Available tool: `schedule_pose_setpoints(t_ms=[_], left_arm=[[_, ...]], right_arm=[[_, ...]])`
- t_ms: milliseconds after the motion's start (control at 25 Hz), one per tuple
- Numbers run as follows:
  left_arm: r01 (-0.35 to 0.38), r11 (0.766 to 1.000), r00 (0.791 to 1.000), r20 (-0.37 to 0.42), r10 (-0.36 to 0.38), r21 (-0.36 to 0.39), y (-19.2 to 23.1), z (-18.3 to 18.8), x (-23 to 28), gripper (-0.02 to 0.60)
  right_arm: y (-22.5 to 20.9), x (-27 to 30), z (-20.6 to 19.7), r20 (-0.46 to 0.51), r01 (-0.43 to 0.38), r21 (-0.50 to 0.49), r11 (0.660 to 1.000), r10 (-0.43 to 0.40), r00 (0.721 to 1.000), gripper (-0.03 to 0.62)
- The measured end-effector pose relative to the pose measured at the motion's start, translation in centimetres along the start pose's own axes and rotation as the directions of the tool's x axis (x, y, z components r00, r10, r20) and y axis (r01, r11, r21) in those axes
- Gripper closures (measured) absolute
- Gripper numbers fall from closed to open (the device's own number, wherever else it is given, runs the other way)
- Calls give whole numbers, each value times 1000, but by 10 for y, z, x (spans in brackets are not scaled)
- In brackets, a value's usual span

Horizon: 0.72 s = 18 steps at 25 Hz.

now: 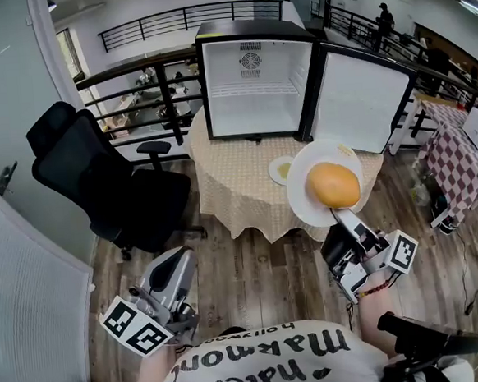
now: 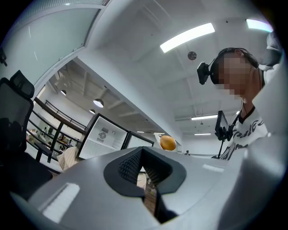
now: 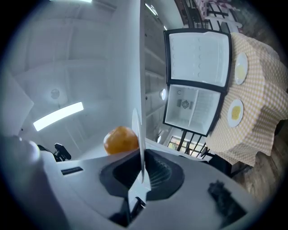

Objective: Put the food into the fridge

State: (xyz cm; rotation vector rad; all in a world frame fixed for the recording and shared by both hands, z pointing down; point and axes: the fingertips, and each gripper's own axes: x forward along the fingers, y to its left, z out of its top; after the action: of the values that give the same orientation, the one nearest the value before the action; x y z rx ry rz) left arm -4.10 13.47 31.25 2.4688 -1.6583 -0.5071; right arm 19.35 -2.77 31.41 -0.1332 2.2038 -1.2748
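Note:
My right gripper [image 1: 342, 216] is shut on the near rim of a white plate [image 1: 305, 196], held out over the front of the table. A round orange-yellow food item [image 1: 333, 184] lies on that plate. In the right gripper view the plate's edge [image 3: 140, 90] stands between the jaws with the food [image 3: 120, 140] beside it. The small black fridge [image 1: 251, 86] stands on the table, interior white and bare, its door [image 1: 362, 98] swung open to the right. My left gripper [image 1: 181, 261] hangs low at the left, shut, with nothing in it [image 2: 145, 173].
A round table with a checked cloth [image 1: 239, 190] carries a small plate with yellow food [image 1: 280, 170]; the right gripper view shows a second one [image 3: 241, 68]. A black office chair [image 1: 97, 172] stands left of the table. A railing runs behind; another checked table [image 1: 468, 168] stands right.

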Motion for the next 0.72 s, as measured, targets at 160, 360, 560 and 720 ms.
schedule_pose_setpoints(t_ms=[160,360,560,720], left_arm=[[1,999,1000,0,-1,-32,12,-7,22,575],[47,998,999,-24,-48,-33,22,-12,60,575],[103,994,994,-43,-105,-45,45,-15,99,575],[155,987,986,-56,-157,-40,69,-16,135,575]], right_arm=[[-24,-9,20,37,44,15,999,-45,998,563],[-45,-9,45,80,93,9,996,-94,992,563],[-63,3,59,101,113,-4,994,-112,989,563],[-85,19,75,139,135,-7,991,-133,981,563]])
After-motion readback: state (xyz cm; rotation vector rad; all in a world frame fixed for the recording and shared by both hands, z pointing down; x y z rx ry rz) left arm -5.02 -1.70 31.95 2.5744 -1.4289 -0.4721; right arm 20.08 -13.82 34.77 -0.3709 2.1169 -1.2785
